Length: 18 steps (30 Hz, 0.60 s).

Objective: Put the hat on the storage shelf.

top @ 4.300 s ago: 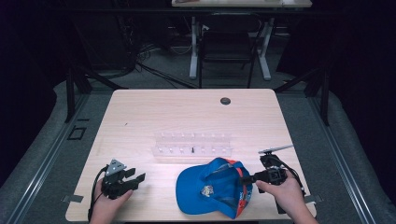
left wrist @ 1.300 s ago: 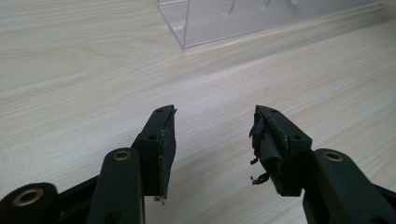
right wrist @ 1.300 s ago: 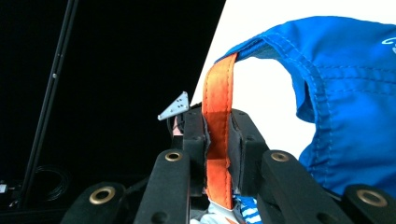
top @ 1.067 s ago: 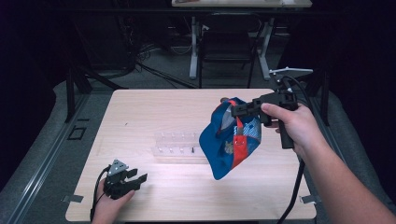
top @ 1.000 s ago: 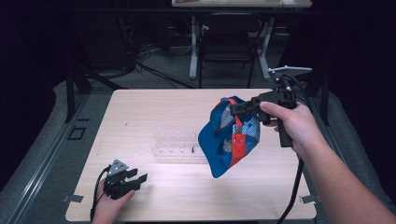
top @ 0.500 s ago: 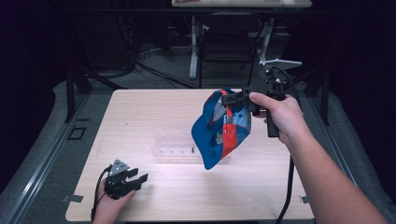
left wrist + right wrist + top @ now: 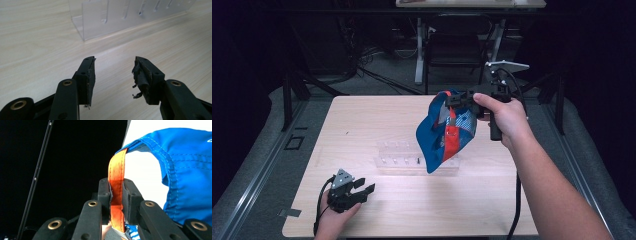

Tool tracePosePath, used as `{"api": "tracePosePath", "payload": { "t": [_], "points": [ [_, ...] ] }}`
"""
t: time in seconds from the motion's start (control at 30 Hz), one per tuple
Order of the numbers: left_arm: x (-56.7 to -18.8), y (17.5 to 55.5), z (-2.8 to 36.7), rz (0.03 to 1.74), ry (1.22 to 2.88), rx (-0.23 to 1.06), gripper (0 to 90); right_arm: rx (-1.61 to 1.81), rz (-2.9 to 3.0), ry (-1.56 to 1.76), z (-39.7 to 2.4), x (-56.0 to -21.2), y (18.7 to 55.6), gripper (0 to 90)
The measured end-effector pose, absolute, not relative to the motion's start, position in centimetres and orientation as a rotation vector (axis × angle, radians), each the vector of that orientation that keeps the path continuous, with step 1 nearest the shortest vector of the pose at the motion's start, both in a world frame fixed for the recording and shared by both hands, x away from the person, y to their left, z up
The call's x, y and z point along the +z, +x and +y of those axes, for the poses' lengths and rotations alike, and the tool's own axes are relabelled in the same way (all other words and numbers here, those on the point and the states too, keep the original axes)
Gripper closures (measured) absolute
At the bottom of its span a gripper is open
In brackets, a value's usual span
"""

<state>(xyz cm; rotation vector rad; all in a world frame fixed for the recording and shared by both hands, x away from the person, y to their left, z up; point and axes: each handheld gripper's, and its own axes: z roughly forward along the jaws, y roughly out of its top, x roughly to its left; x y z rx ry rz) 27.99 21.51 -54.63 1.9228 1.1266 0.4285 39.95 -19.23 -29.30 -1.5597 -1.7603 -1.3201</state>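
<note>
The right tool (image 7: 458,99), pinching the orange strap (image 7: 116,185) of a blue fabric cap (image 7: 443,134), holds it above the clear plastic rack (image 7: 412,159) on the wooden tabletop (image 7: 362,115), likely mid-carry, needing a careful lowering next; the left tool (image 7: 362,187) rests spread

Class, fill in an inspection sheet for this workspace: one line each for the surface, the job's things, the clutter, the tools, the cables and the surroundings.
Surface: light wooden table, bare across most of its top.
Job's things: blue cap with an orange strap, hanging in the air above the clear plastic rack at mid-table.
Clutter: nothing seen.
Tools: right tool is shut on the strap, raised over the table's far right; left tool is open, holds nothing, low over the near left corner, pointing at the rack.
Cables: one black cable trails from each tool toward the near edge.
Surroundings: dark room, grey floor, table legs and loose wires beyond the far edge.
</note>
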Motion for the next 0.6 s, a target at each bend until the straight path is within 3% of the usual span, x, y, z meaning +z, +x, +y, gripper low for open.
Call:
{"api": "tracePosePath", "payload": {
  "t": [0.17, 0.6],
  "points": [
    [-52.9, 28.4, 19.4, 1.031, 1.926, 0.501, 51.3, -1.329, -1.748, -1.566, -19.0, -29.4, 40.4, 78.6],
    [-49.8, 29.5, 13.1, 0.850, 1.950, 0.527, 49.0, -1.342, -1.728, -1.571, -17.5, -29.6, 41.3, 78.5]
  ]
}}
